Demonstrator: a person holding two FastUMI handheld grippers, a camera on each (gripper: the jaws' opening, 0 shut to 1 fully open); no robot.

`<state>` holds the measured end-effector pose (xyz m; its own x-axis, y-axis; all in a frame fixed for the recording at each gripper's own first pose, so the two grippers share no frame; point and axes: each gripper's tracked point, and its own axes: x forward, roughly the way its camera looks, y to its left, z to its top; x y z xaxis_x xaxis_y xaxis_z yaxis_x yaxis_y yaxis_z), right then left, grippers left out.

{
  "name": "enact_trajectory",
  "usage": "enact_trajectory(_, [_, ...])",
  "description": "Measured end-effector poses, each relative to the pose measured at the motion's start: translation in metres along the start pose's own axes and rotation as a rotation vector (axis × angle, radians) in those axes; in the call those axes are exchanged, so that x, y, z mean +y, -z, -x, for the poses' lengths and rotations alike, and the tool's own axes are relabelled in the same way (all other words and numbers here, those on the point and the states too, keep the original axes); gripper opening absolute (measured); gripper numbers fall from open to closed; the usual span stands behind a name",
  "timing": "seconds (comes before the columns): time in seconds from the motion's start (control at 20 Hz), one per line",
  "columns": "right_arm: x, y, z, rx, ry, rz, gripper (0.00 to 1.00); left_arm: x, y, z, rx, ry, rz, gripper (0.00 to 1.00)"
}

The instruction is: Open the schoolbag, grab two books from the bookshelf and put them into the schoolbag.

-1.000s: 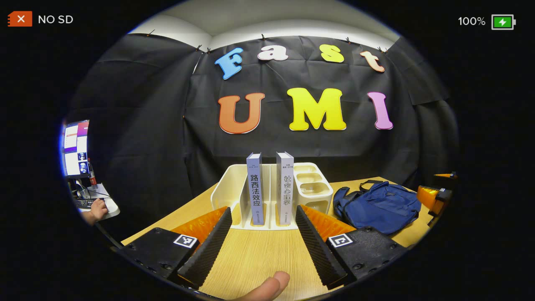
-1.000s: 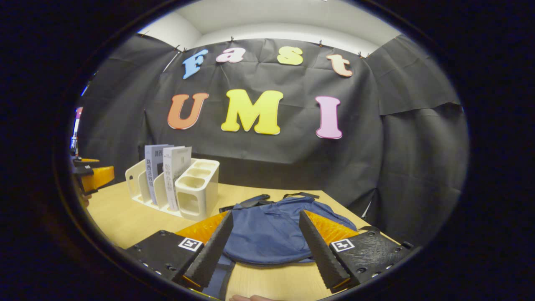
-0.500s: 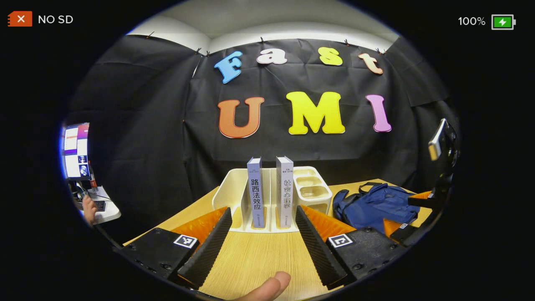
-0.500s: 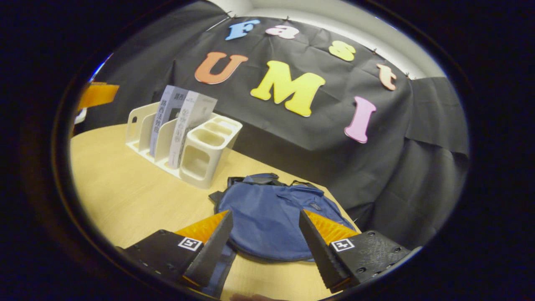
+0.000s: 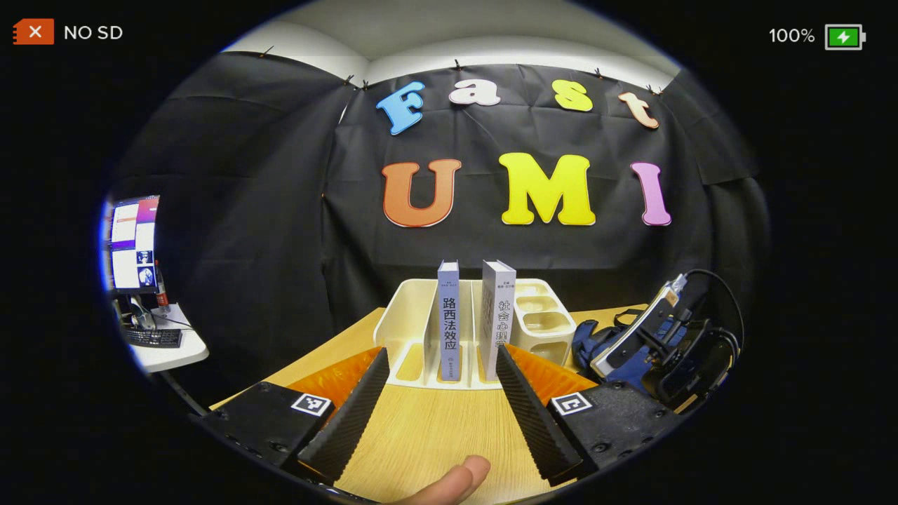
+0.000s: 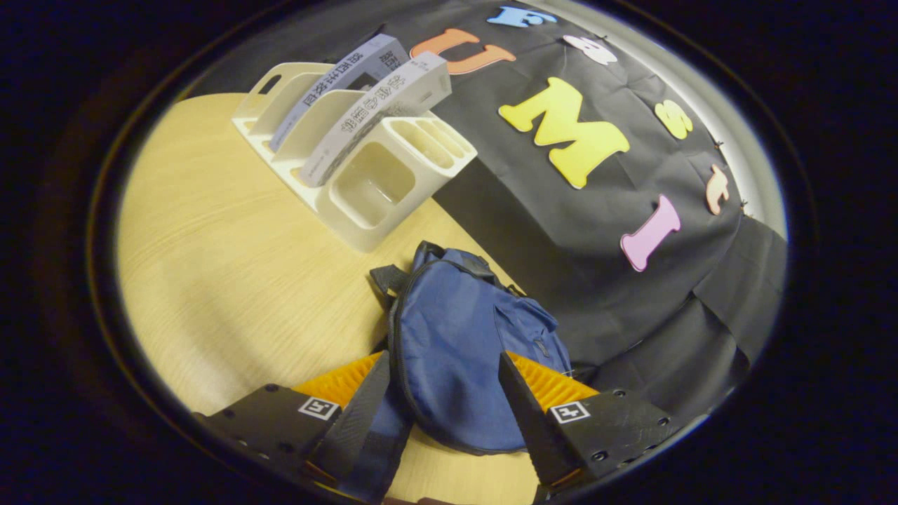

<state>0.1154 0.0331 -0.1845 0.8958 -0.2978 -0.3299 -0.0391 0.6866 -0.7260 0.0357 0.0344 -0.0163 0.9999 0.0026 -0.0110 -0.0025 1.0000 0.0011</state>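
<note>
Two books, one grey-blue [image 5: 448,330] and one paler grey [image 5: 497,319], stand upright in a cream bookshelf [image 5: 410,326] on the wooden table. My left gripper [image 5: 442,421] hovers open in front of them, low over the table. A blue schoolbag [image 6: 466,351] lies flat and zipped to the right of the shelf. My right gripper [image 6: 449,421] is open, tilted down over the bag's near end, its fingers on either side of it. In the left gripper view the right gripper's body [image 5: 666,344] covers most of the bag [image 5: 589,340]. The books [image 6: 365,91] and shelf [image 6: 372,189] show upper left in the right gripper view.
The shelf's right end has small empty compartments [image 5: 544,322]. A side desk with a monitor [image 5: 132,242] and keyboard [image 5: 153,338] stands far left. A thumb [image 5: 449,484] shows below my left fingers. Black cloth walls close the back, and bare tabletop [image 6: 224,266] lies left of the bag.
My right gripper has moved forward and tipped downward over the schoolbag, straddling its near end. The left gripper has drifted slightly left and stays open. The person at the side desk has left view.
</note>
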Motion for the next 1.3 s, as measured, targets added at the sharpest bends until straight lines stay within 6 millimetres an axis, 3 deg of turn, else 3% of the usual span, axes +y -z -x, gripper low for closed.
enact_trajectory(0.2, [-0.006,-0.007,-0.007,0.013,0.081,0.107,0.88,0.001,0.004,-0.003,0.013,0.001,0.018,0.98])
enact_trajectory(0.25, [-0.015,-0.009,-0.013,0.018,0.109,0.110,0.92,0.003,0.004,-0.003,0.016,-0.002,0.016,0.98])
enact_trajectory(0.3, [-0.023,-0.010,-0.021,0.029,0.124,0.107,0.80,0.003,0.004,-0.002,0.016,-0.005,0.015,0.98])
enact_trajectory(0.35, [-0.030,-0.011,-0.025,0.036,0.139,0.098,0.82,0.002,0.003,-0.002,0.013,-0.004,0.018,0.98])
enact_trajectory(0.45, [-0.043,-0.017,-0.028,0.031,0.180,0.096,0.72,0.000,0.002,-0.001,0.009,0.006,0.030,0.98])
enact_trajectory(0.5, [-0.048,-0.020,-0.028,0.037,0.199,0.084,0.58,0.000,0.002,0.000,0.012,0.007,0.034,1.00])
enact_trajectory(0.6, [-0.048,-0.019,-0.039,0.052,0.194,0.071,0.52,0.000,0.004,-0.001,0.017,0.008,0.034,0.98])
enact_trajectory(0.65, [-0.046,-0.017,-0.044,0.069,0.187,0.070,0.44,-0.001,0.003,-0.002,0.018,0.006,0.033,0.98])
enact_trajectory(0.8, [-0.044,-0.014,-0.058,0.086,0.180,0.031,0.44,-0.002,0.004,-0.003,0.015,0.008,0.023,0.98])
enact_trajectory(0.85, [-0.042,-0.017,-0.057,0.076,0.160,0.010,0.21,-0.004,0.005,-0.004,0.021,0.008,0.030,0.98])
enact_trajectory(1.0, [-0.046,-0.024,-0.056,0.043,0.129,-0.008,0.14,-0.006,0.007,-0.005,0.030,0.014,0.047,0.98])
enact_trajectory(1.05, [-0.046,-0.024,-0.052,0.043,0.117,-0.022,0.06,-0.007,0.007,-0.005,0.032,0.019,0.051,0.98])
enact_trajectory(1.3, [-0.057,-0.026,-0.047,0.033,0.017,-0.121,0.06,-0.013,0.003,-0.005,0.016,0.015,0.065,0.98])
